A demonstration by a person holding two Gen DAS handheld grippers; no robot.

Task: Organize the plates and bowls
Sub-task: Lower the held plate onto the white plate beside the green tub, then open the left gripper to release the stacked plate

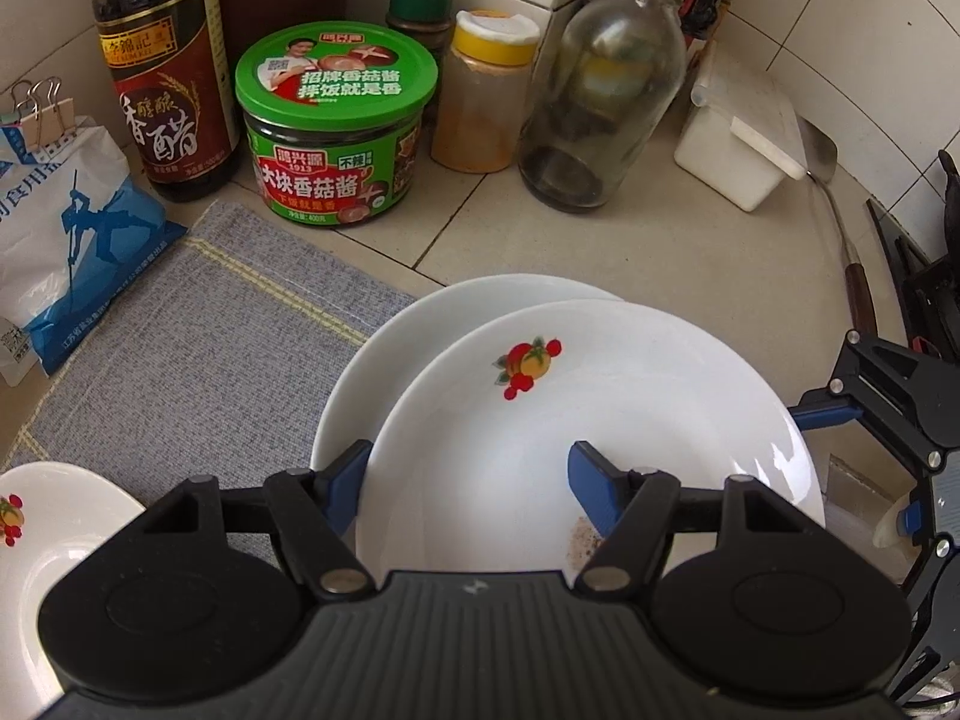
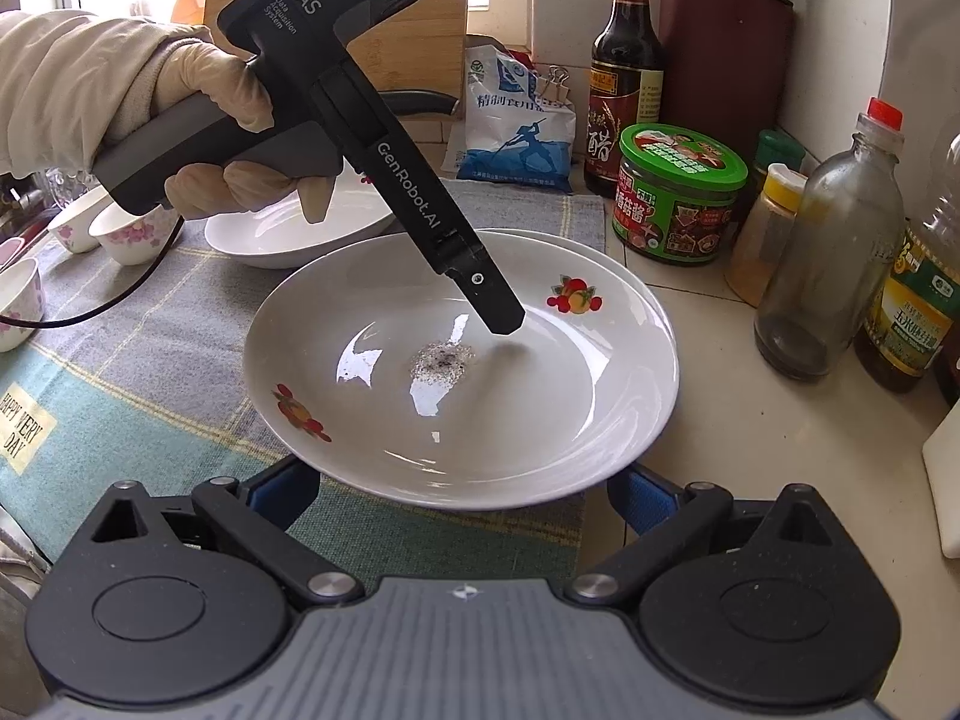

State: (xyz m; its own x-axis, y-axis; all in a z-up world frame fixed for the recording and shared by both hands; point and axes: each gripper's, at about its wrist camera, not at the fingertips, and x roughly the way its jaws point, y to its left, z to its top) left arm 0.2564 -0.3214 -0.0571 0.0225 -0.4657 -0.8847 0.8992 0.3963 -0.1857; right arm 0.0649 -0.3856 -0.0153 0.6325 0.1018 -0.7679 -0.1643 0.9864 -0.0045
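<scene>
**Top plate could slide off the one beneath it**

The fruit-patterned plate [image 1: 600, 420] sits on the counter's near middle, stacked off-centre on a plain lower plate [image 1: 384, 348] whose rim shows on the far left side. Both straddle the edge of the grey cloth mat [image 1: 198, 330] and the bare tile. A patch of dark gritty residue [image 2: 441, 360] lies in the top plate's well.

The left gripper [image 1: 468, 474] has its fingers spread. One blue pad is outside the plate's rim and the other is inside the well, so it straddles the rim without pinching it. The right gripper [image 2: 462, 489] is spread wide at the opposite rim. Its fingertips are hidden by the plate's edge, so I cannot tell whether they touch it.

The likely risks:
- **Slipping:** a glazed rim gives flat pads little bite. A pinch taken on one side only would probably let the plate tip, or skate across the lower one.
- **Dragging:** the offset stack may pull the lower plate along, scraping or chipping a rim.
- **Collisions:** a push to the far side would send the plate into the green-lidded jar [image 1: 336, 138] or the empty glass bottle [image 1: 600, 90]. The bottle looks easy to topple.
- **Spilling:** tilting the plate could shed the residue onto the mat.
</scene>
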